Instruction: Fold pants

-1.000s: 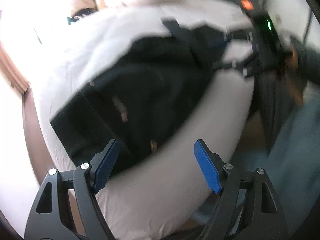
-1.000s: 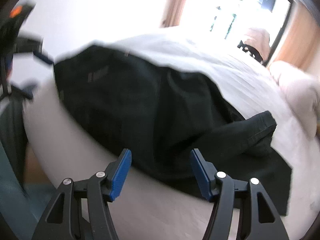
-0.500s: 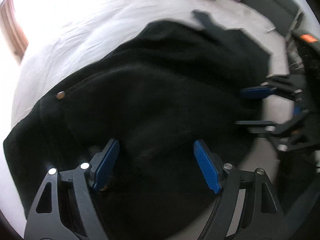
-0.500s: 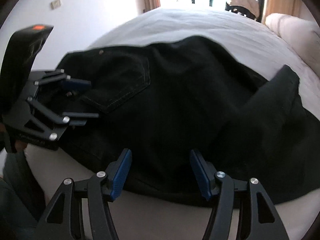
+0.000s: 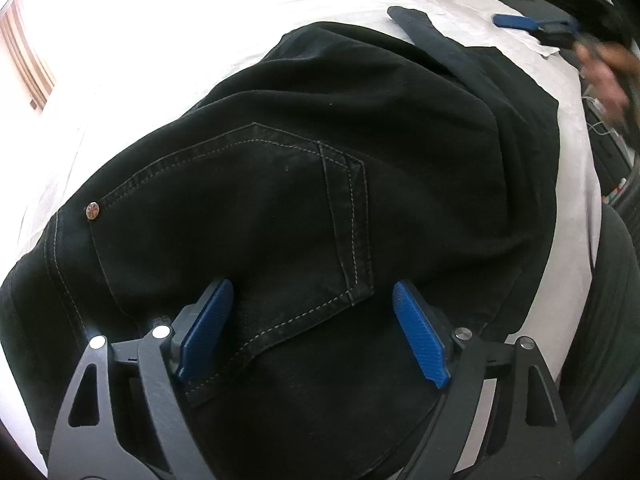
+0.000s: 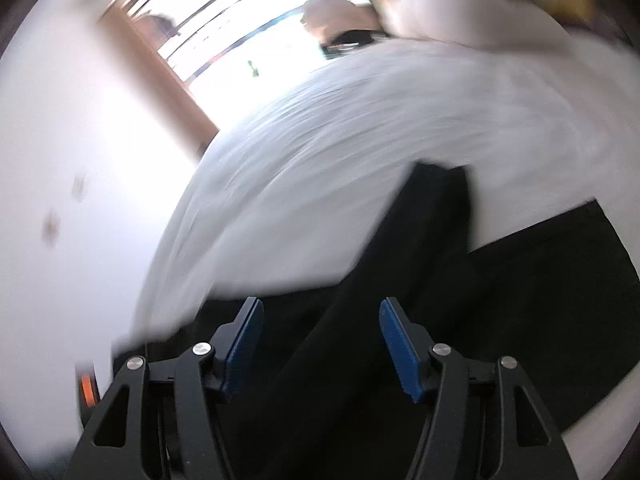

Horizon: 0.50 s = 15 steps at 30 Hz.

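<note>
On the white-sheeted bed [image 5: 168,60], a pair of black denim pants [image 5: 360,152] lies spread in a loose heap, seat side up, and here is the left gripper [image 5: 308,332] low over the back pocket [image 5: 256,216]. Its blue-padded tongs stand wide apart, one on each side of the pocket's pale stitched corner, nothing pinched between them. Judging by that low, straddling pose, it is lined up to bite the cloth near the waist end, a sensible anchor for a fold. A small copper rivet [image 5: 93,211] marks the pocket's far left corner, close to where the fabric meets the sheet.

Moving right across the same view, the denim bunches into soft ridges, and one narrow strip of leg [image 5: 436,40] trails up toward the head of the bed, so the garment is not yet laid flat. Further right, blurred, the other tool's blue finger shows at the edge of the bed.

Over to the right gripper [image 6: 322,340]: the picture is smeared, yet its tongs are plainly wide too, holding nothing. It hangs above the dark leg cloth [image 6: 432,240], which runs away between the fingers onto the sheet. My read: the fold has barely begun, and the legs need straightening first.
</note>
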Tool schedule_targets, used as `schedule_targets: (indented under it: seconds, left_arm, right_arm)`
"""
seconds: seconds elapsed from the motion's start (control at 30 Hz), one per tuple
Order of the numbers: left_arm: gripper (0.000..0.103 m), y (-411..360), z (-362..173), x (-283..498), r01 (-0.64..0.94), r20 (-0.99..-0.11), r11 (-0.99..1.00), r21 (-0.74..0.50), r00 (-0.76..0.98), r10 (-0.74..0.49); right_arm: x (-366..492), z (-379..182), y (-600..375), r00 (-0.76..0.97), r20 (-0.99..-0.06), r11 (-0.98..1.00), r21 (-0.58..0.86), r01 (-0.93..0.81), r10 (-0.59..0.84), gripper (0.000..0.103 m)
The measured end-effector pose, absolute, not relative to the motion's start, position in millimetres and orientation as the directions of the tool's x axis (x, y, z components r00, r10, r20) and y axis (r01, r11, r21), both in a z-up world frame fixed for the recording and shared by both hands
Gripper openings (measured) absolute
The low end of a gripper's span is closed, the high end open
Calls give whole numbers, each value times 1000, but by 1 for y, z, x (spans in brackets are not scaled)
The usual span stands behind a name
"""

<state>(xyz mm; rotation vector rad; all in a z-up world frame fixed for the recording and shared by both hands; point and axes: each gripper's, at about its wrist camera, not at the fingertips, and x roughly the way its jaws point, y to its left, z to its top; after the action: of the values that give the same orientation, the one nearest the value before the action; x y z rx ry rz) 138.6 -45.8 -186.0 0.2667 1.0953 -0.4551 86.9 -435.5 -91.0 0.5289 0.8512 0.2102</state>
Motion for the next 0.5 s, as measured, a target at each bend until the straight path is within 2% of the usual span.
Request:
schedule_targets:
  seconds: [0.07, 0.17, 0.5]
  left_arm:
    - [82, -46, -186, 138, 476, -898, 879, -19, 379, -225]
    - [82, -44, -186, 141, 474, -898, 880, -27, 374, -229]
    - [82, -42, -186, 146, 470, -899, 882, -39, 368, -237]
  right_arm:
    - [118, -102, -476, 651, -637, 772, 624, 122, 413, 64]
    - [151, -122, -510, 659, -625, 694, 688, 210, 420, 64]
    - [194, -179, -523, 601, -663, 622, 713, 325, 446, 61]
